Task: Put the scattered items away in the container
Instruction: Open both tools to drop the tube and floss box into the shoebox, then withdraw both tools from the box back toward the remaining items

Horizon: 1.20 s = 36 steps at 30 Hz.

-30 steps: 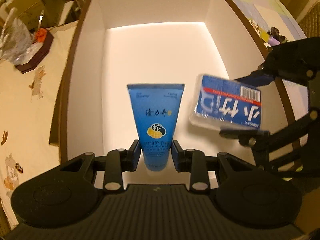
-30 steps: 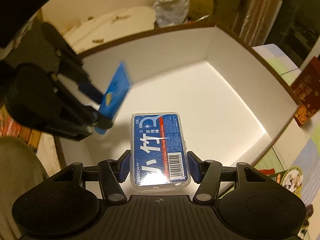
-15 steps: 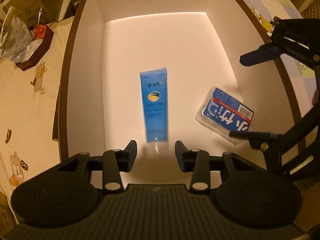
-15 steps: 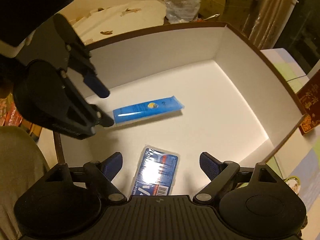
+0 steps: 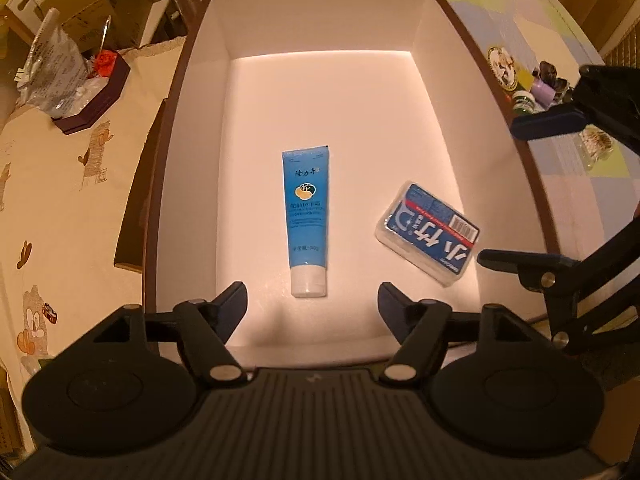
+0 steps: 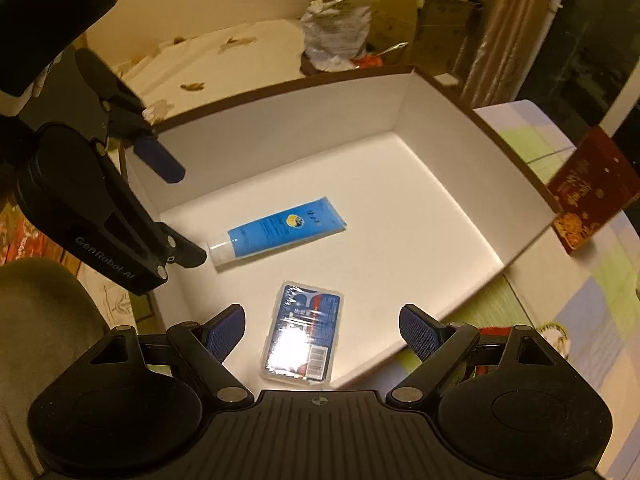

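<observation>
Blue hand-cream tube [image 5: 306, 222]: flat on the white floor of the container [image 5: 192, 128], near centre, white cap toward the near wall. Lies apart from all walls.

Blue-labelled floss-pick box [image 5: 429, 232]: clear plastic, flat on the same floor, right of the tube and well apart from it, close to the right wall. Glare hides part of the label in the right wrist view [image 6: 302, 340].

Container: open-topped, white inside, brown outside, standing on the table [image 5: 60, 184]. Holds the two items only.

Left claw [image 5: 312, 306]: jaws spread wide, empty, hanging above the near end of the container, just short of the tube cap. No contact with the tube.

Right claw [image 6: 322, 328]: jaws spread wide, empty, poised above the floss-pick box. No contact visible.

Progress, as judged: both items placed; release complete for this pair.

Remaining: small jars and bottles [image 5: 538, 88] on the patterned cloth right of the container, possibly further items for collection; too small to identify with certainty. Tray with a crumpled bag [image 5: 60, 76] on the left side of the table, probably not part of the task.

Next step, as judged: lift both claws clear, then look for loose items outside the container.
</observation>
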Available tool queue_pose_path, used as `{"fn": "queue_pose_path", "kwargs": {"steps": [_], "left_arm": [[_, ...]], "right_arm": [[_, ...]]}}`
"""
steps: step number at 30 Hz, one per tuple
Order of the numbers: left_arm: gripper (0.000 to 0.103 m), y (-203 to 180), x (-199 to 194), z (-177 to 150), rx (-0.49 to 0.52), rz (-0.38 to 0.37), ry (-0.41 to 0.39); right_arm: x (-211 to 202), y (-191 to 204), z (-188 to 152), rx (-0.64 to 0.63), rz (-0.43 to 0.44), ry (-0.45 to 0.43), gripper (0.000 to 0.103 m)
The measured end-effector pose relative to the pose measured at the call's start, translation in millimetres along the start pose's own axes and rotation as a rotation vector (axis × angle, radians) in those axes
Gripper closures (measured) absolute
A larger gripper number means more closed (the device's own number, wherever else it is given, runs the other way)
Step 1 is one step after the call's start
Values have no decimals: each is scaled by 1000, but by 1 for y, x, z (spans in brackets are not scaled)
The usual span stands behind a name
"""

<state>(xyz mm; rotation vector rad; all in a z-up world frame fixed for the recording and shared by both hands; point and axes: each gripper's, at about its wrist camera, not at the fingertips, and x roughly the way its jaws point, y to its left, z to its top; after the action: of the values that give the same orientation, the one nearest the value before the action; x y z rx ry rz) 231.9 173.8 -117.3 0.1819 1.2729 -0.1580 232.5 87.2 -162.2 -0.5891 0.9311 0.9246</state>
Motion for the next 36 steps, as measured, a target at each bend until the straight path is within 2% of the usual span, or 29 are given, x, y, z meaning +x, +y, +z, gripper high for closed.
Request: {"fn": "queue_pose_path", "kwargs": {"steps": [9, 10, 11, 24, 29, 36], "left_arm": [[25, -16, -27, -13, -16, 16, -39], [24, -17, -30, -14, -18, 19, -44], [23, -20, -34, -16, -21, 22, -51], [16, -45, -72, -38, -59, 56, -132], [14, -57, -88, -46, -60, 78, -167], [14, -73, -108, -55, -59, 69, -208]], "right_arm": [[-33, 5, -14, 94, -29, -28, 13], [-43, 7, -20, 109, -35, -35, 11], [-45, 6, -22, 127, -43, -44, 0], [-102, 14, -58, 290, -77, -124, 0], [-118, 18, -70, 317, -111, -140, 0], [-139, 26, -83, 311, -157, -133, 0]]}}
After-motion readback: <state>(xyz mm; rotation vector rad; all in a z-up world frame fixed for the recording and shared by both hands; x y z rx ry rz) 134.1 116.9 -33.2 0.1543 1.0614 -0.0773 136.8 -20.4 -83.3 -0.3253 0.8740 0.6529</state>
